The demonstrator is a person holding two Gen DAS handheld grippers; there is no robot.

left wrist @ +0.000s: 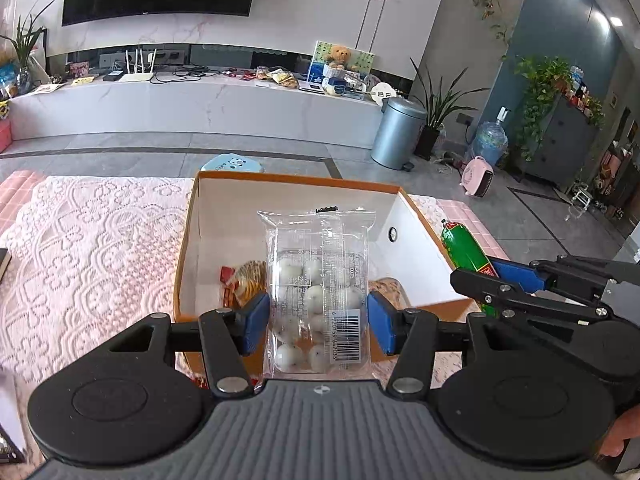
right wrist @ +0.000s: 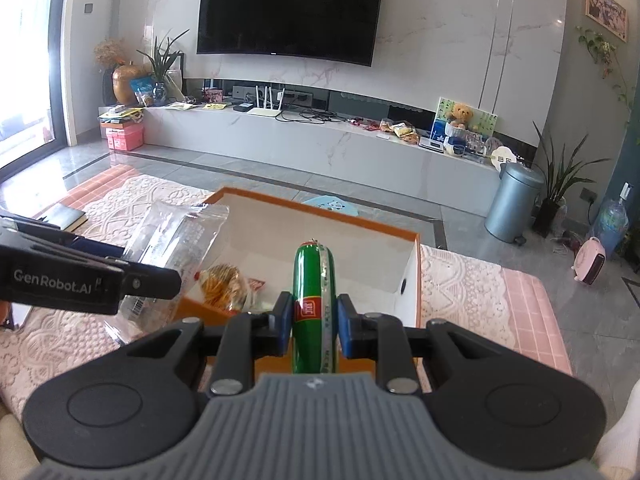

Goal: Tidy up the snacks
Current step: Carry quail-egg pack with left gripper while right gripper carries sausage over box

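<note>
My left gripper (left wrist: 318, 322) clamped clear crinkly pack of white round candies (left wrist: 319, 292); pads bit near lower half only; pack hung above open orange-rimmed white cardboard box (left wrist: 298, 181); slick film could slip or swing. My right gripper (right wrist: 311, 314) pinched green plastic-cased sausage (right wrist: 313, 304) over same box; round casing could roll out; both grippers sat close, collision risk above box.
</note>
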